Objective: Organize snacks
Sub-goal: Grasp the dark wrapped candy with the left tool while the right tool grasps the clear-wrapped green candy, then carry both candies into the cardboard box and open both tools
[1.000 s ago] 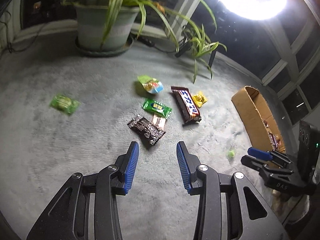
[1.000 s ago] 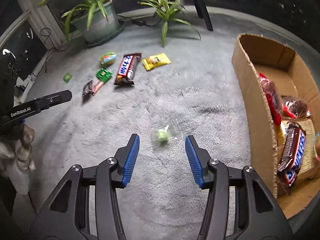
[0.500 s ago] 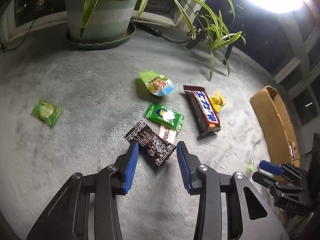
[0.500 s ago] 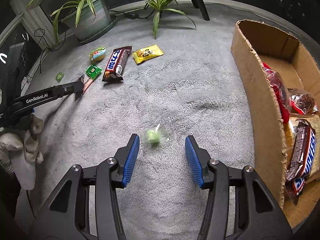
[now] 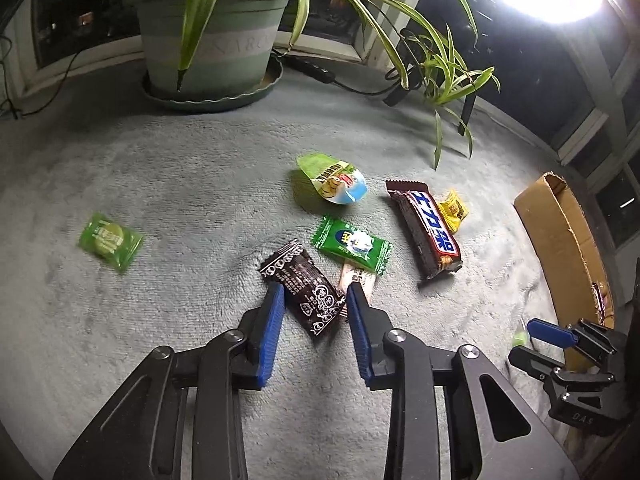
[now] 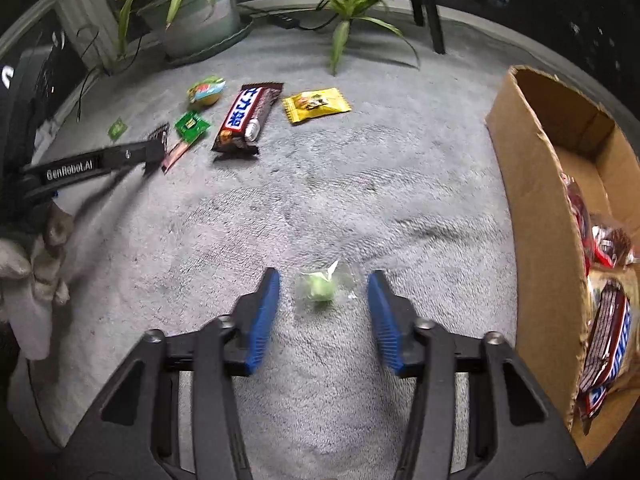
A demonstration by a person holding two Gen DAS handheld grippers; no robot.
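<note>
Left wrist: left hand-held gripper [image 5: 316, 300] gapes around dark brown packet [image 5: 306, 288]

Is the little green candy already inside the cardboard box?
No, the green candy lies on the carpet between the open right gripper, outside the cardboard box.

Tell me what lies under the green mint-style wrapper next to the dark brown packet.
A pinkish flat wrapper pokes out from beneath the green wrapper, reaching toward the left hand-held gripper. Its upper part is covered, so its print is unreadable.
</note>
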